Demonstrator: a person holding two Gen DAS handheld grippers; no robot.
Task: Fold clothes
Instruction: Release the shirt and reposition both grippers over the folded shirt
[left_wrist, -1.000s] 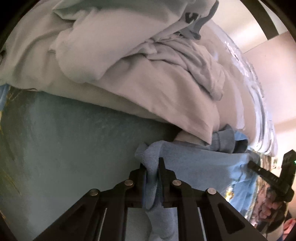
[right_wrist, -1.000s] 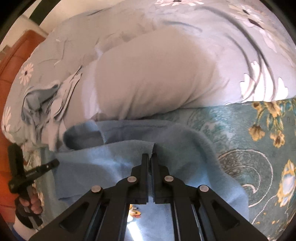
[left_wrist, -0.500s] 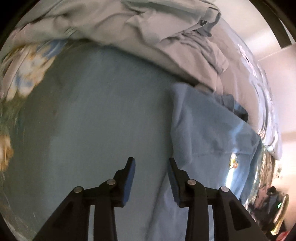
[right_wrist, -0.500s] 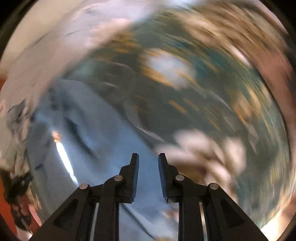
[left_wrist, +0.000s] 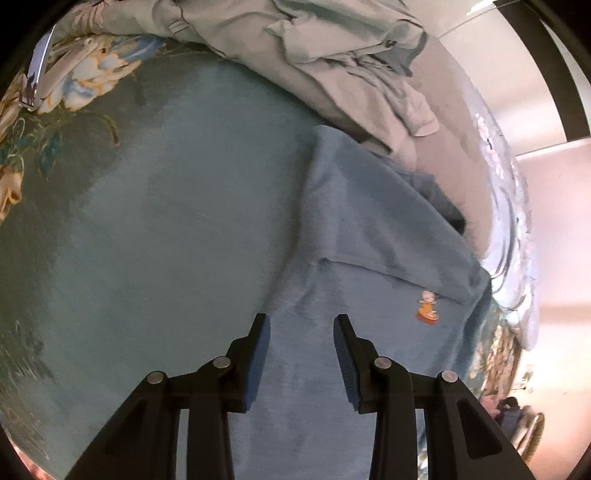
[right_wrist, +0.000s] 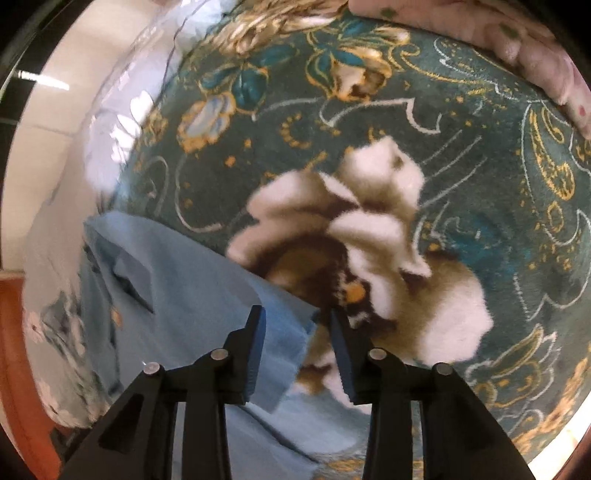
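A light blue fleece garment (left_wrist: 373, 251) with a small orange cartoon patch (left_wrist: 427, 308) lies spread on the teal blanket (left_wrist: 177, 206), its upper part folded over. My left gripper (left_wrist: 299, 326) hovers over the garment's lower left part, open, nothing pressed between its blue pads. In the right wrist view the same garment (right_wrist: 177, 280) fills the lower left. Its edge runs under my right gripper (right_wrist: 297, 319), whose jaws are opening; the cloth lies beneath the gap and the pads do not press it.
A heap of pale grey and mint clothes (left_wrist: 332, 55) lies beyond the garment on the bed. The blanket's large white flower pattern (right_wrist: 369, 236) spreads right of the right gripper. Pink flowered fabric (right_wrist: 517, 40) sits at the far right corner. A pale floral quilt (left_wrist: 509, 206) borders the bed.
Both grippers were shut on the blue garment's edge and have let go and opened. The left one drew back over the cloth. The right one swung fast across to the flowered blanket.
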